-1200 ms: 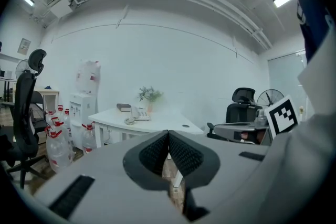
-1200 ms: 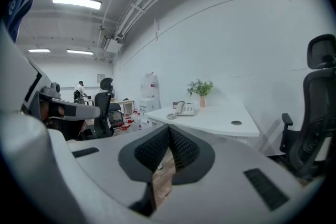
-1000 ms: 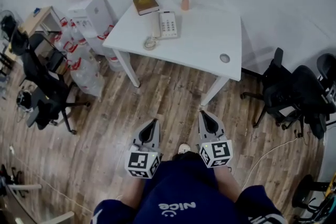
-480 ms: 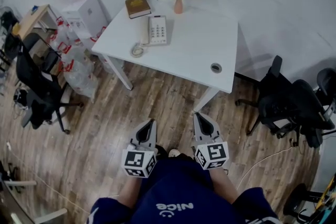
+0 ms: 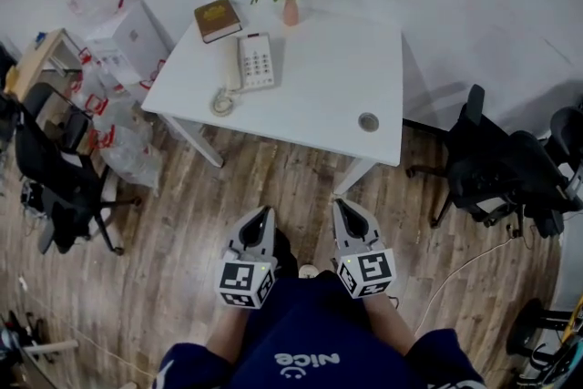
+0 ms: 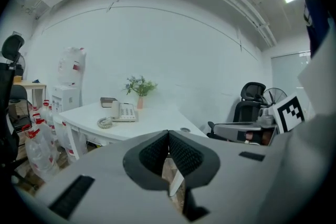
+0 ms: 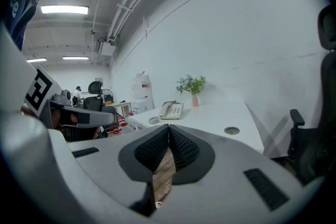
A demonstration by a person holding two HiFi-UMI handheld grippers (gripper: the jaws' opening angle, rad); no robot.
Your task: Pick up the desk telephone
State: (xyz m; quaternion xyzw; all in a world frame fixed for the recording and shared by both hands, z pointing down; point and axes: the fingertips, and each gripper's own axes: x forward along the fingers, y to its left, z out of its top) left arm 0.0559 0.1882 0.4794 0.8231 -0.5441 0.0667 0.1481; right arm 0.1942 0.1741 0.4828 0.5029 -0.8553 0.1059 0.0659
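Observation:
A white desk telephone (image 5: 249, 64) with a coiled cord (image 5: 221, 102) lies on the left part of the white table (image 5: 328, 96). It also shows far off in the left gripper view (image 6: 123, 112) and the right gripper view (image 7: 171, 109). My left gripper (image 5: 264, 214) and right gripper (image 5: 341, 206) hover over the wood floor short of the table's near edge, side by side. Both are shut with nothing between the jaws and point toward the table.
A brown book (image 5: 218, 19) and a small vase of flowers (image 5: 290, 9) stand at the table's back. A cable hole (image 5: 368, 121) is near the front right. Black office chairs (image 5: 496, 168) stand to the right; another chair (image 5: 50, 187) and wrapped boxes (image 5: 114, 41) to the left.
The table and telephone have shifted nearer and leftward in the head view as the person steps toward them. Both grippers stay shut and held out in front.

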